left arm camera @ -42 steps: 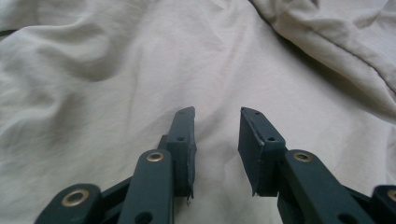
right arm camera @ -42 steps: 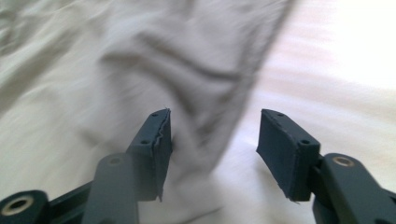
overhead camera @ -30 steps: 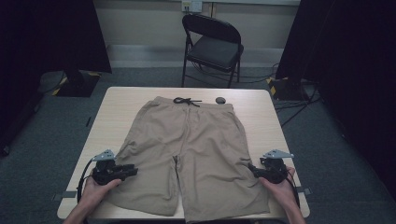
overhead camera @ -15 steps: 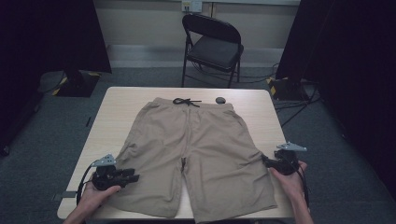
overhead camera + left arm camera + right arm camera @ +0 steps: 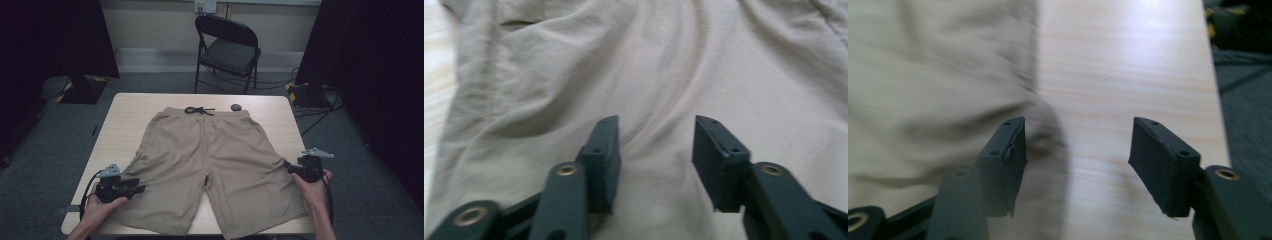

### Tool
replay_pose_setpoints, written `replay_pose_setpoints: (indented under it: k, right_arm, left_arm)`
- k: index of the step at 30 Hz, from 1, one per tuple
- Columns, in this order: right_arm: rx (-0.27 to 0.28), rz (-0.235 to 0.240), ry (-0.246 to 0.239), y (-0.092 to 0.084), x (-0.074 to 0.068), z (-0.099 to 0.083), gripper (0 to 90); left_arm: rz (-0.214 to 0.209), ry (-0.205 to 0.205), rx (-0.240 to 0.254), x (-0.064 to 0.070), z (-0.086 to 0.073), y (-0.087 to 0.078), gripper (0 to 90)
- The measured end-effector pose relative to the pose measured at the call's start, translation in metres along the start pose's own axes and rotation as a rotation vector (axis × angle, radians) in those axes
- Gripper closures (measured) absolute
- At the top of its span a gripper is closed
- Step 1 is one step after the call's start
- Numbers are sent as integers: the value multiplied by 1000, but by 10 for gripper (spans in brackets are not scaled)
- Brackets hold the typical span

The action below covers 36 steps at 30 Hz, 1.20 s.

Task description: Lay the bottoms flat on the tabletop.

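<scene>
2 tongs: left tongs [image 5: 141, 188] just opening over shorts [image 5: 215, 165]; right tongs [image 5: 286, 164] released at the leg edge.
Shorts: flat on table [image 5: 125, 120], between both tongs.
Progress: spread done; folding left.

One pair of tan shorts [image 5: 215, 160], one worktop [image 5: 130, 107], one folding chair [image 5: 227, 50], two grippers, one small dark, possibly round object [image 5: 235, 107].

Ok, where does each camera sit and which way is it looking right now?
High view: above the near table edge, looking forward and down on the shorts; both hands, left tongs, right tongs.
Left gripper view: on the left tongs, open, over shorts fabric.
Right gripper view: on the right tongs, open, over the shorts' edge and bare table.
All share the shorts.
</scene>
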State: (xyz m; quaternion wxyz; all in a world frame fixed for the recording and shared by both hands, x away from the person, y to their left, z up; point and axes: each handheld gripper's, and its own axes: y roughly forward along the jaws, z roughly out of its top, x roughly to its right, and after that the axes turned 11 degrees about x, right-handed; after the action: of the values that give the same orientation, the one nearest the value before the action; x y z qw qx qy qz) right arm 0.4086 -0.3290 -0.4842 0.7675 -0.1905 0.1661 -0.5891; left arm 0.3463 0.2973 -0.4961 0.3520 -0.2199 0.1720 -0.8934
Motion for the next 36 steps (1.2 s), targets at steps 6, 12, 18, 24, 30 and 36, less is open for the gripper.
replay_pose_setpoints:
  k: [6,12,18,24,30,36]
  right_arm:
    - [70,123,-18,-16,-34,17,360]
    - [2,244,-104,3,-88,12,313]
    - [-52,244,-159,15,-104,1,247]
    - [-71,233,-179,11,-100,-12,189]
    - [-54,246,-188,-2,-92,-20,191]
    - [-42,246,-183,-11,-92,-26,191]
  left_arm:
    - [-7,-1,49,1,30,11,524]
    - [38,-24,63,-16,45,37,537]
    - [69,1,7,-18,31,48,509]
    - [63,37,21,-12,20,36,477]
    - [51,45,41,3,6,23,421]
    - [25,60,23,16,-1,16,383]
